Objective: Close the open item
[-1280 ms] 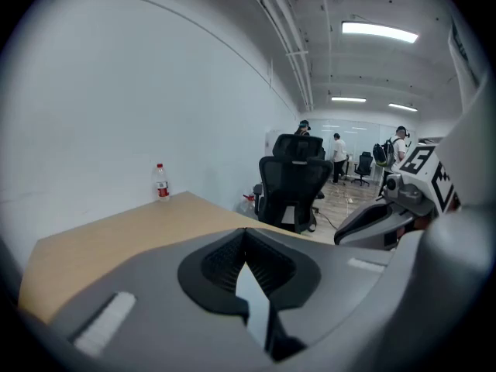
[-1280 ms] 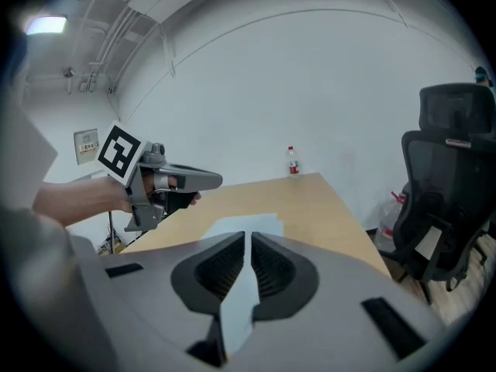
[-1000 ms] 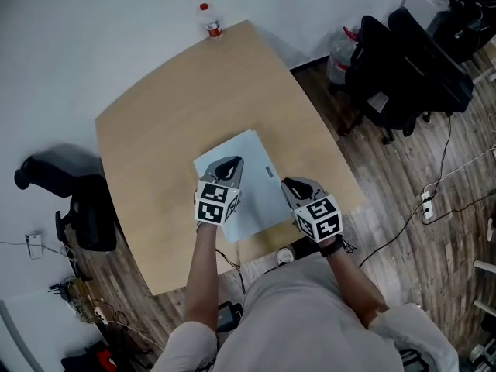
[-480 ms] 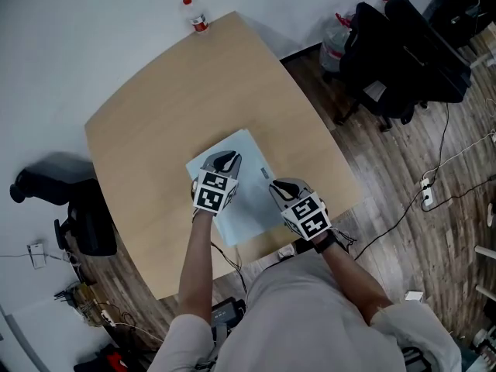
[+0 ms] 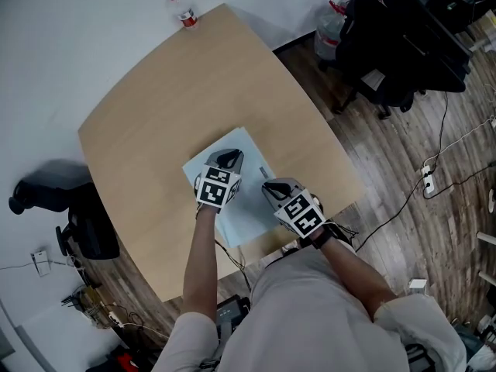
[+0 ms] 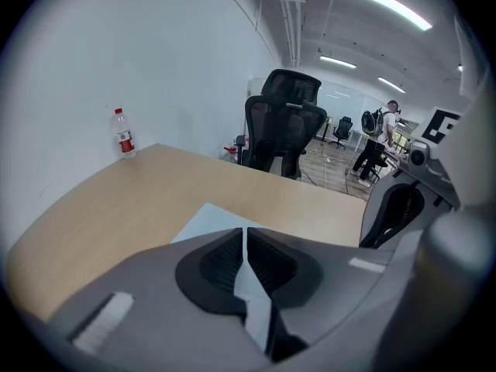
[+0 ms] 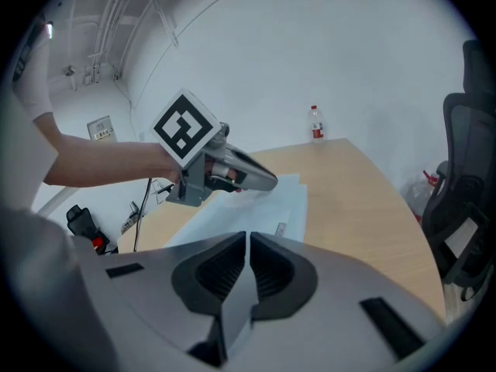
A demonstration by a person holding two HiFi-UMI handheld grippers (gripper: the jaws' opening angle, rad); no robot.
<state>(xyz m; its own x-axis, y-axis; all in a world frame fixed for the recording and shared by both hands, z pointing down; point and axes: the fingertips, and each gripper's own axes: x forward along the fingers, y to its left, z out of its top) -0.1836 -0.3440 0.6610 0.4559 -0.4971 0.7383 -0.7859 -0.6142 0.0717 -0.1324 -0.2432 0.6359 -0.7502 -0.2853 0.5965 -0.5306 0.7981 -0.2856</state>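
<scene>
Folder [image 5: 248, 208]: a pale, flat folder is being shown lying on the counter [image 5: 155, 107], close to the near edge and turned at an angle to it. It is being seen as one flat rectangle with a small grey tab [image 7: 280, 229] by its right edge. Whether a cover is lying open cannot be told.
Left claw [image 6: 244, 235]: it is being held pressed together, with only a thin slit left between the ridged pads and nothing pinched there. It is being held over the far left part of the folder and pointed away from the person.
Right claw [image 7: 247, 239]: it is likewise being held pressed together on nothing, the pale folder being glimpsed through the slit. It is being held over the near right part of the folder, just beside the left claw and apart from it.
Contact: whether either claw is touching the folder cannot be told.
Hands: each gripper is being gripped from behind by a bare forearm and hand, and the marker cubes are being turned upward.
Bottle [image 5: 184, 15]: a small clear bottle with a red cap and red label is being seen standing upright at the far corner of the counter, well apart from the folder.
Chairs: black office chairs [image 5: 403, 45] are being seen on the wooden floor to the right, and another dark chair [image 5: 81, 227] to the left.
Person [image 6: 373, 139]: someone with a backpack is being seen standing far off in the room.
</scene>
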